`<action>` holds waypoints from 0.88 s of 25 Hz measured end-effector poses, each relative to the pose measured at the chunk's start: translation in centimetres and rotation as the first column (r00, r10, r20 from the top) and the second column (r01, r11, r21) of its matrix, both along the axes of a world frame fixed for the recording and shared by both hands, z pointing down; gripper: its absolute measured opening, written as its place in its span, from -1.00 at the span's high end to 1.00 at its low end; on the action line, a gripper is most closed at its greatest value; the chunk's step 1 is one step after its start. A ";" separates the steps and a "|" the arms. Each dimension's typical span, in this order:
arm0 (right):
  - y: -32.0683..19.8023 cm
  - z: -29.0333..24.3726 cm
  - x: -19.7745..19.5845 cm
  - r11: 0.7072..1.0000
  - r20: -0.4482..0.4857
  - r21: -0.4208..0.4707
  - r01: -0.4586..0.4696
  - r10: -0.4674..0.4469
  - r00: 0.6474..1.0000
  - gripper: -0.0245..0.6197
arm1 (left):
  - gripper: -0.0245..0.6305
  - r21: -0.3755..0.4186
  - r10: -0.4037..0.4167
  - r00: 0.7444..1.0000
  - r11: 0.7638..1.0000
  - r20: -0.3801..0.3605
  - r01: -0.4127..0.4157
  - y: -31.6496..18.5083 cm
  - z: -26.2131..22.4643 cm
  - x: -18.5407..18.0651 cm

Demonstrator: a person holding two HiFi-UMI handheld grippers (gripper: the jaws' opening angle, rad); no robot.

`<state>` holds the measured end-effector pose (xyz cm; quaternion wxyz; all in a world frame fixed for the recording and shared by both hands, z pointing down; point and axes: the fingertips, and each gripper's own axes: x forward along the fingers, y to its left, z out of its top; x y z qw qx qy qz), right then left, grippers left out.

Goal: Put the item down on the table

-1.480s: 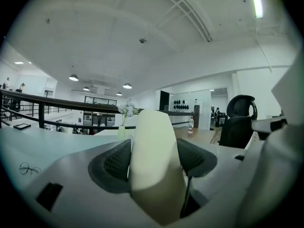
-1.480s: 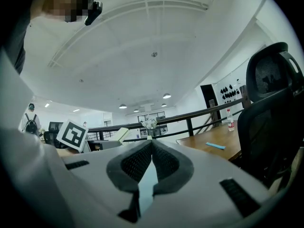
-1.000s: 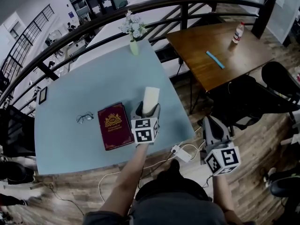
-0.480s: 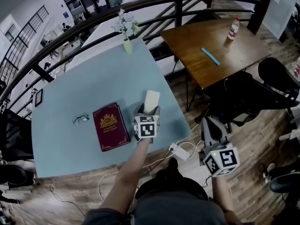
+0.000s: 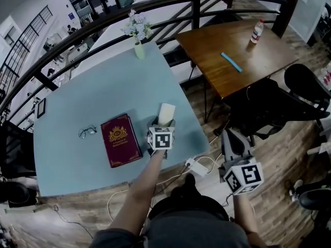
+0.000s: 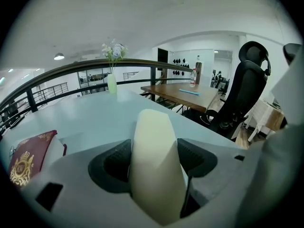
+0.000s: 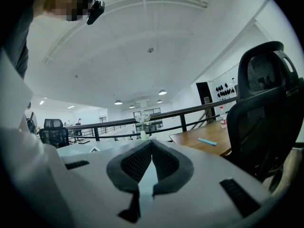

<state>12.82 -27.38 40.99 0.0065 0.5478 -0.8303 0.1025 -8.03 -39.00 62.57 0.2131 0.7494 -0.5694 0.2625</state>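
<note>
Cream item point(image 6: 154, 170) is clamped between the jaws of my left hand-held gripper point(image 5: 165, 123), sticking out past the jaw tips over the near right part of the pale blue counter point(image 5: 103, 87); whether it touches the surface I cannot tell. Just left of it lies a red book point(image 5: 120, 139), and left of that a pair of glasses point(image 5: 87, 132). A vase of flowers point(image 5: 137, 40) stands at the far edge. My right hand-held gripper point(image 7: 152, 146) hangs off the counter's near right corner, above the wooden floor point(image 5: 289, 190), jaws pressed together on nothing
</note>
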 end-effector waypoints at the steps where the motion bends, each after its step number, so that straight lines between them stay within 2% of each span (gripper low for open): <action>1: 0.0 0.0 0.0 1.000 0.001 0.000 0.000 0.000 1.000 0.91 | -0.02 -0.009 -0.003 1.000 1.000 -0.001 0.003 0.1 0.3 0.0; 7: -0.3 0.2 -0.2 1.000 0.006 -0.008 0.004 -0.004 1.000 0.91 | -0.02 -0.039 0.009 0.999 0.999 0.044 -0.008 0.3 1.1 0.1; 16: -0.4 0.2 -0.7 1.000 0.014 -0.010 0.017 -0.017 1.000 0.91 | -0.02 -0.089 0.011 1.000 0.996 0.015 -0.010 0.3 1.5 0.2; 22: -0.2 0.2 -0.8 1.000 0.013 -0.009 0.024 -0.024 1.000 0.91 | -0.03 -0.077 0.020 1.000 0.997 0.025 -0.018 0.2 1.2 0.2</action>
